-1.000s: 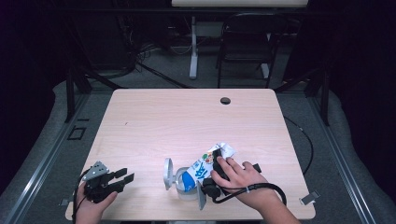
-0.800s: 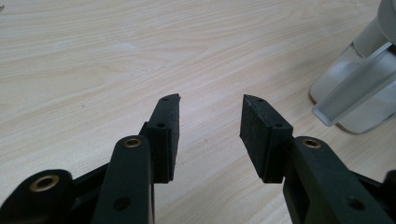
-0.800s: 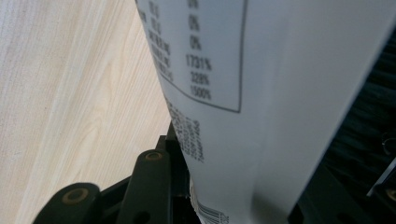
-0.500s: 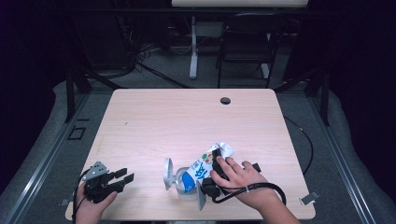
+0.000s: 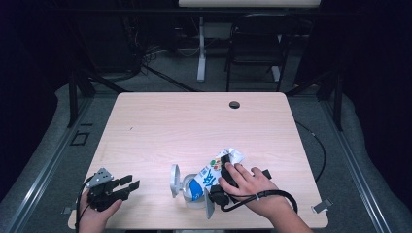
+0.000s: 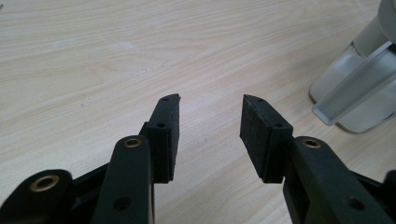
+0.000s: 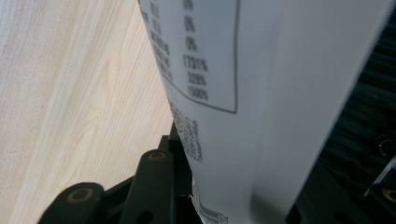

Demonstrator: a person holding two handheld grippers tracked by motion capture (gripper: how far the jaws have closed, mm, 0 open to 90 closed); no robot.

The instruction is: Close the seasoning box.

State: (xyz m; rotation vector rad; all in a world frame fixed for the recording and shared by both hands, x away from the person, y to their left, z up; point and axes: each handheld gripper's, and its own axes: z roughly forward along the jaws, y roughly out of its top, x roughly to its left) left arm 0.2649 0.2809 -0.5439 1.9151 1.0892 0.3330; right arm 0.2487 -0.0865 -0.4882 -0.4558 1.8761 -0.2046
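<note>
Right gripper pinches the pouch, tipping it mouth-down into the open jar, probably to pour; left gripper idles spread nearby.

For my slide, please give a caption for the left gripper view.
Open left gripper low over the wooden table, a clear plastic container ahead at its right.

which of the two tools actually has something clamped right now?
The right tool: its jaws are shut on the white printed snack bag over the clear plastic container. The left tool sits open over bare wooden table.
</note>
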